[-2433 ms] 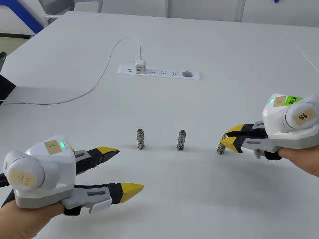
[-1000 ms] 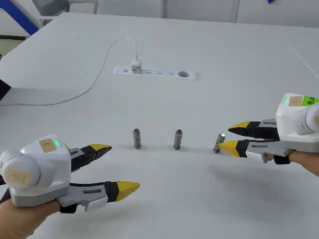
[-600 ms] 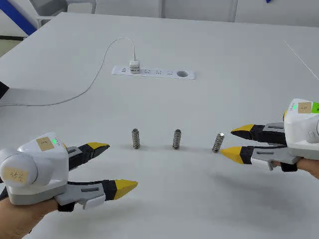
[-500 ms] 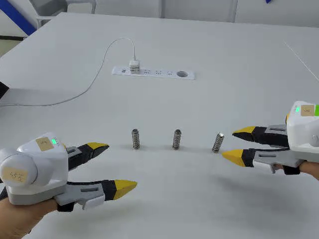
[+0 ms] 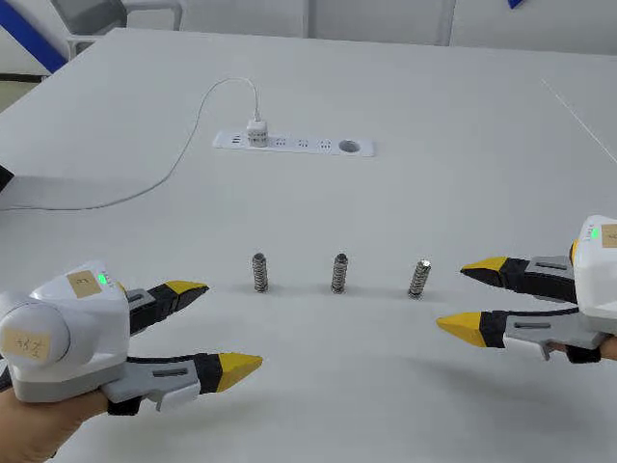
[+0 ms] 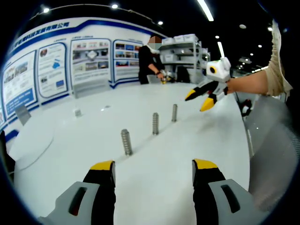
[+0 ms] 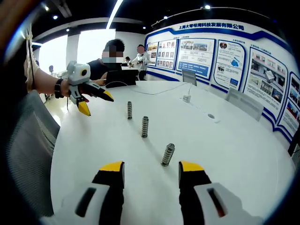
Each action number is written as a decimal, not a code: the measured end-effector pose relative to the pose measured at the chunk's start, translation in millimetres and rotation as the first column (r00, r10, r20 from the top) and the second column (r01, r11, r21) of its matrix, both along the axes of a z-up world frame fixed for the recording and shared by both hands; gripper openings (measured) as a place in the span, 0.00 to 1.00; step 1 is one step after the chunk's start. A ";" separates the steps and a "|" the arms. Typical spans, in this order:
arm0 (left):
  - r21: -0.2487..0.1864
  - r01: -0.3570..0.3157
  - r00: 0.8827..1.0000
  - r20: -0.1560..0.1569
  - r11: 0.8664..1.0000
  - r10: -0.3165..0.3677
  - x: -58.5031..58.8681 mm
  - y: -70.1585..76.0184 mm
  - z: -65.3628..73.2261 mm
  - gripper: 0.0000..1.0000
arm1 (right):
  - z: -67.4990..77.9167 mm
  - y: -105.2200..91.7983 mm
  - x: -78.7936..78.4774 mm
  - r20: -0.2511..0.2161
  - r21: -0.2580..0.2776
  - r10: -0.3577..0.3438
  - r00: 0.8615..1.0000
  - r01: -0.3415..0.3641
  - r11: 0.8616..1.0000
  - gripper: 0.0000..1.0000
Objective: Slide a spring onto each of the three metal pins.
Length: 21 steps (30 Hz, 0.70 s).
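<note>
Three upright metal pins stand in a row on the white table, each with a coil spring around it: left spring [image 5: 259,273], middle spring [image 5: 338,274], right spring [image 5: 418,279]. The right one leans slightly. My left gripper [image 5: 214,326] is open at the lower left, well short of the row, with nothing between its jaws. From the left gripper view [image 6: 153,165] the springs [image 6: 126,142] recede away. My right gripper [image 5: 469,295] is open just right of the right spring, apart from it. That spring [image 7: 168,154] stands just beyond the jaws of my right gripper [image 7: 151,167].
A white power strip [image 5: 293,144] with a plugged charger and a trailing white cable [image 5: 183,159] lies farther back on the table. People stand in the background of both gripper views. A chair [image 5: 106,12] sits beyond the table's far left corner.
My right gripper, earlier shut at the right spring, has opened and drawn back to the right, leaving the spring on its pin. The left gripper has barely moved.
</note>
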<state>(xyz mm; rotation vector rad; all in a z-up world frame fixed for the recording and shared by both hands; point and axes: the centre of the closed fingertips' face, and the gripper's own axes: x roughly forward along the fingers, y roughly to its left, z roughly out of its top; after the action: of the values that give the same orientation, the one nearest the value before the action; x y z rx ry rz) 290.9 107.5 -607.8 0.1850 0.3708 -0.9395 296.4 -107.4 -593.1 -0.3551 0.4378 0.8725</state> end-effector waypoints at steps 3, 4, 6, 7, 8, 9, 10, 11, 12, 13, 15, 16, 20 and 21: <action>0.000 0.001 1.000 -0.001 1.000 -0.001 -0.2 -0.4 0.0 0.67 | -0.3 0.3 -1.6 0.003 0.000 0.004 1.000 -0.004 1.000 0.51; 0.002 0.002 1.000 -0.001 1.000 -0.002 -0.3 -0.3 -0.3 0.67 | -0.4 0.5 -2.5 0.003 -0.001 0.006 1.000 -0.006 1.000 0.52; 0.002 0.001 1.000 -0.002 1.000 -0.001 -0.4 -0.1 -0.6 0.67 | -0.6 0.3 -3.7 0.004 -0.003 0.009 1.000 -0.009 1.000 0.53; 0.002 0.001 1.000 -0.002 1.000 -0.001 -0.4 -0.1 -0.5 0.67 | -0.4 0.2 -3.8 0.005 -0.002 0.009 1.000 -0.009 1.000 0.54; 0.002 0.001 1.000 -0.001 1.000 -0.001 -0.4 0.0 -0.4 0.67 | -0.1 0.0 -3.9 0.007 0.000 0.008 1.000 -0.008 1.000 0.56; 0.002 0.001 1.000 -0.001 1.000 -0.001 -0.5 0.0 -0.4 0.67 | 0.2 0.3 -4.2 0.010 0.001 0.009 1.000 -0.009 1.000 0.57; 0.002 0.001 1.000 -0.001 1.000 -0.001 -0.5 0.0 -0.4 0.67 | 0.3 0.6 -4.6 0.012 0.001 0.010 1.000 -0.010 1.000 0.58; 0.002 0.000 1.000 -0.001 1.000 0.000 -0.6 0.0 -0.4 0.67 | 0.3 1.0 -5.0 0.012 0.002 0.012 1.000 -0.012 1.000 0.59; 0.002 0.001 1.000 -0.001 1.000 -0.001 -0.7 0.0 -0.5 0.67 | -0.1 1.4 -5.5 0.011 0.003 0.015 1.000 -0.015 1.000 0.60; 0.002 0.001 1.000 -0.001 1.000 -0.001 -0.8 0.0 -0.6 0.67 | -0.2 1.9 -6.0 0.011 0.002 0.018 1.000 -0.018 1.000 0.61; 0.003 0.001 1.000 -0.001 1.000 -0.001 -1.1 -0.1 -0.8 0.67 | -0.6 2.9 -7.6 0.010 0.002 0.024 1.000 -0.024 1.000 0.62; 0.002 0.000 1.000 -0.002 1.000 0.000 -1.2 -0.1 -0.9 0.67 | -0.6 3.6 -8.0 0.010 0.005 0.028 1.000 -0.028 1.000 0.63; 0.001 -0.003 1.000 -0.002 1.000 0.003 -1.5 0.1 -1.2 0.68 | -1.5 3.4 -8.9 0.006 0.008 0.027 1.000 -0.027 1.000 0.65; 0.001 -0.003 1.000 -0.002 1.000 0.004 -1.5 0.2 -1.3 0.68 | -1.7 3.3 -9.0 0.006 0.010 0.027 1.000 -0.027 1.000 0.65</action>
<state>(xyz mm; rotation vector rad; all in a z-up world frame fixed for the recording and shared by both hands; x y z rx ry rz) 289.4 107.7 -609.1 0.1844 0.3736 -0.9361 287.4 -104.1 -594.8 -0.3549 0.4239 0.8993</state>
